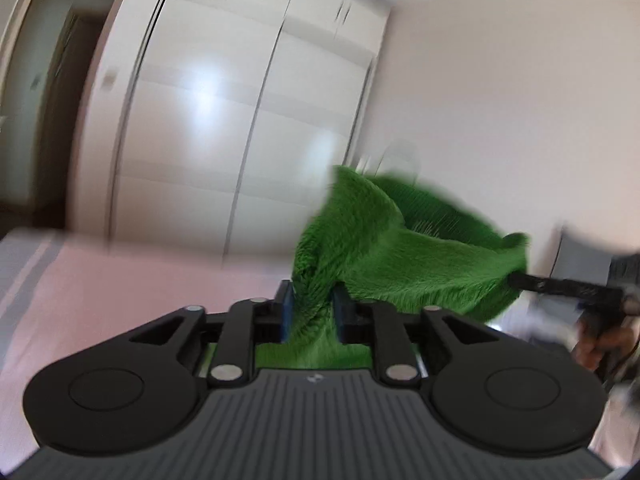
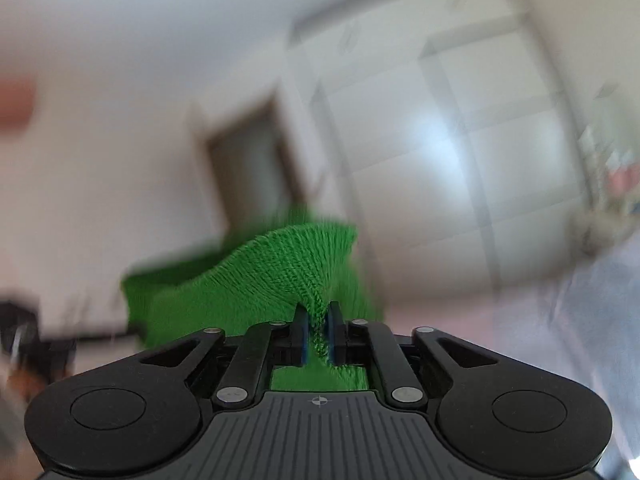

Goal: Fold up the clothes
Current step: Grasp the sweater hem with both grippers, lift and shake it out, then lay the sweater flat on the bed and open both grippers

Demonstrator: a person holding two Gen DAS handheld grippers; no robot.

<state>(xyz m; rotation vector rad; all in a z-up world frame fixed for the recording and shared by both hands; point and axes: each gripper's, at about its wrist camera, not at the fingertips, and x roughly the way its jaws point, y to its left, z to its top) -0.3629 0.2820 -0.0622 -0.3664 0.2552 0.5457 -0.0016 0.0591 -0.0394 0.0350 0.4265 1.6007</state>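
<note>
A green knitted garment (image 1: pixel 400 256) hangs in the air, stretched between both grippers. My left gripper (image 1: pixel 311 312) is shut on one bunched edge of it. My right gripper (image 2: pixel 317 330) is shut on another edge of the same garment (image 2: pixel 256 280). In the left wrist view the right gripper (image 1: pixel 516 278) shows at the right, pinching the cloth's far corner. Both views are blurred by motion and tilted up toward the room.
A pink bed surface (image 1: pixel 132 280) lies below at the left, with a grey striped border (image 1: pixel 28 272). White wardrobe doors (image 1: pixel 224 112) and a dark doorway (image 2: pixel 248 168) stand behind. A pale blue-grey cloth (image 2: pixel 592 312) lies at the right.
</note>
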